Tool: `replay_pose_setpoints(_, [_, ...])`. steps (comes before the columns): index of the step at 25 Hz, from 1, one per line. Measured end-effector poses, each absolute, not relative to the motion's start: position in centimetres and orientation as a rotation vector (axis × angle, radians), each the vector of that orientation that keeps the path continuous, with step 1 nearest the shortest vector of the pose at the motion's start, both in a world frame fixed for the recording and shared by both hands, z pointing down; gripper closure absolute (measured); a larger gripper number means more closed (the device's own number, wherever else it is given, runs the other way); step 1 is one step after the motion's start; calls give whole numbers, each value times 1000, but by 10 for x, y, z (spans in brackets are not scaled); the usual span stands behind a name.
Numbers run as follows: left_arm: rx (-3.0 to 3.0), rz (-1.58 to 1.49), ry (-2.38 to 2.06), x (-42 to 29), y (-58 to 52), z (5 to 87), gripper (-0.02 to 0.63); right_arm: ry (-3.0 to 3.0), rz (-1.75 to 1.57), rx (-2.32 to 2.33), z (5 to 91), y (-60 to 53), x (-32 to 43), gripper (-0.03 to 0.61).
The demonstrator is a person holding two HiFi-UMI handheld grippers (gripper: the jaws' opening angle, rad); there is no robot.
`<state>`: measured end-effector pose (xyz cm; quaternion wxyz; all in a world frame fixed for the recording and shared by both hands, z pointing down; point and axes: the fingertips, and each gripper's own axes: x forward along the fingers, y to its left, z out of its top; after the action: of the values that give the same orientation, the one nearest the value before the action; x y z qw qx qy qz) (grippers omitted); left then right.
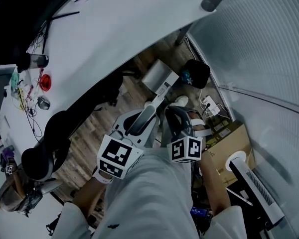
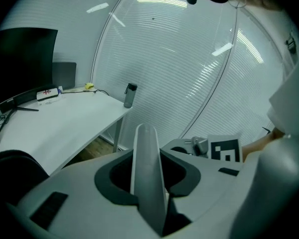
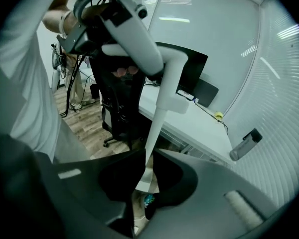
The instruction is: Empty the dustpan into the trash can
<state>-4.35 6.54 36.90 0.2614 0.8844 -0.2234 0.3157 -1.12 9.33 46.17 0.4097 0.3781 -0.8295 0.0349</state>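
**Scene.** The dustpan [image 1: 158,76] is the long-handled upright kind. Its pale pan is down near the wood floor [image 1: 89,138], beyond both claws and just beside a dark round bin that I take to be the trash can [image 1: 197,72]. The pan is not over the bin. I cannot tell whether it rests on the floor or hangs just above it. Its contents are not visible. The white table [image 1: 139,19] at left is not involved.

**Left claw** [image 2: 149,156]. The jaws are about half apart and clamped on the thick grey handle [image 2: 148,183], which fills the gap between the pads.

**Right claw** [image 3: 150,153]. The jaws are set narrower. The thin white pole [image 3: 156,128] runs down into the gap and the pads appear to bear on it. I log this as a grip, lower on the shaft than the left claw's.

**Handling (judgement).**
- The dustpan is probably light, stiff plastic.
- The shaft is smooth and round, so it may twist in the pads.
- The shaft is a long lever, so the pan end will swing if it is held only at the top.
- A 2-point hold suits it: 1 claw on the handle carries the weight and 1 on the pole steers the tilt.
- Tip it slowly over the bin rim, because loose dirt spills easily.
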Motion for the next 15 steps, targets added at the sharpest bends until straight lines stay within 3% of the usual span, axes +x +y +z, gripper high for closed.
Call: replay_pose_setpoints(15, [2339, 908, -670, -13, 33, 449, 511, -2124, 275, 1193, 441, 94, 44, 568])
